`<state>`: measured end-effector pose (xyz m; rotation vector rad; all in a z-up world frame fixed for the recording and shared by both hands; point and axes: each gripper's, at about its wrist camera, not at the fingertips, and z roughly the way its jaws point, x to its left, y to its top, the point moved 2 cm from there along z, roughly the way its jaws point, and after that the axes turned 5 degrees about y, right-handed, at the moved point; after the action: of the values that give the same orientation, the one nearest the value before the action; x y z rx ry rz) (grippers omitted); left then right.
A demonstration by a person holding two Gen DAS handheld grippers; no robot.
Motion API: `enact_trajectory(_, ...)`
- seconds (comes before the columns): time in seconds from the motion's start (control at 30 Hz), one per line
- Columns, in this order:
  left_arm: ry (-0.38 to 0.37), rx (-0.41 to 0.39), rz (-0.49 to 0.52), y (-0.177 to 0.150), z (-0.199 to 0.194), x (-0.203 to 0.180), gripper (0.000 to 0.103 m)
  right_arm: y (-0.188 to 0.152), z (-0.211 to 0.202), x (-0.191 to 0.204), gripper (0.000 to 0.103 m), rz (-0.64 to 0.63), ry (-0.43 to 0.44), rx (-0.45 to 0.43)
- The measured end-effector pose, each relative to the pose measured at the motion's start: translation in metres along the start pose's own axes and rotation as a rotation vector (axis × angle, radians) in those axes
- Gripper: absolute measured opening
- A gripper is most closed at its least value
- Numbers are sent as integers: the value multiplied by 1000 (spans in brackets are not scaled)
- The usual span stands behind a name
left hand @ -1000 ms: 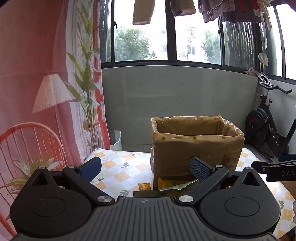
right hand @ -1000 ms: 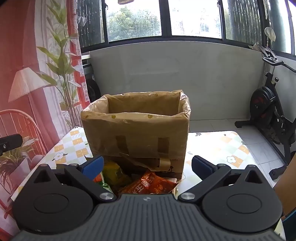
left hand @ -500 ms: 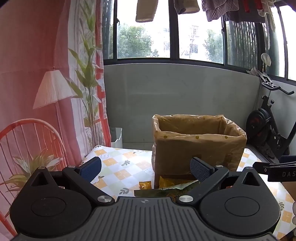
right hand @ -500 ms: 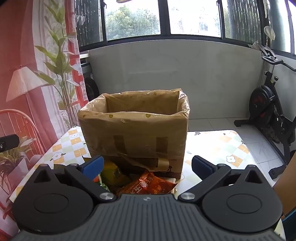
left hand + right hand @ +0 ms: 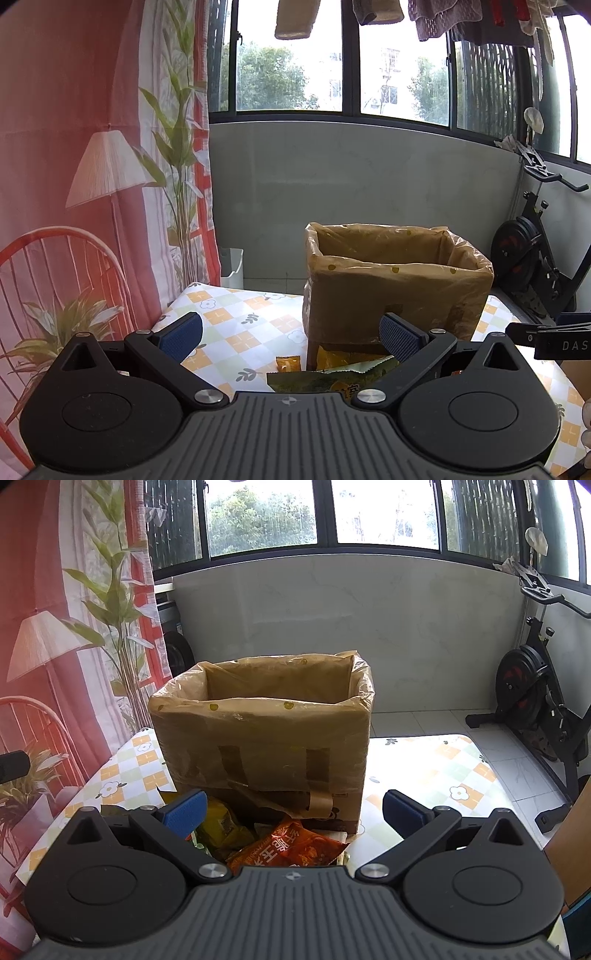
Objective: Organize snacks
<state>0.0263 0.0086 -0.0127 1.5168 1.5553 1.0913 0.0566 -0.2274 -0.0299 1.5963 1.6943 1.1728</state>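
A cardboard box lined with a clear dotted bag stands on the checkered tablecloth. Snack packets lie at its near side. In the left wrist view I see a green packet, a small orange packet and a yellow one. In the right wrist view an orange-red packet and a yellow packet lie in front of the box. My left gripper is open above the packets, holding nothing. My right gripper is open too, just above the orange-red packet.
The tablecloth has bare room left and right of the box. A printed curtain hangs on the left. An exercise bike stands at the right by the wall. The right gripper's body shows at the right edge.
Both cameras have tilted or risen slightly, so the box sits a little lower in each view. Both grippers stay open and no packet has moved.
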Motion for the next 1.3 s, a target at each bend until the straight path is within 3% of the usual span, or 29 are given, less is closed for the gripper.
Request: enact_trajectory(1.3,14,-20,-9,-1,-5,0,103,-1,-2,1,103,-1,1,-10)
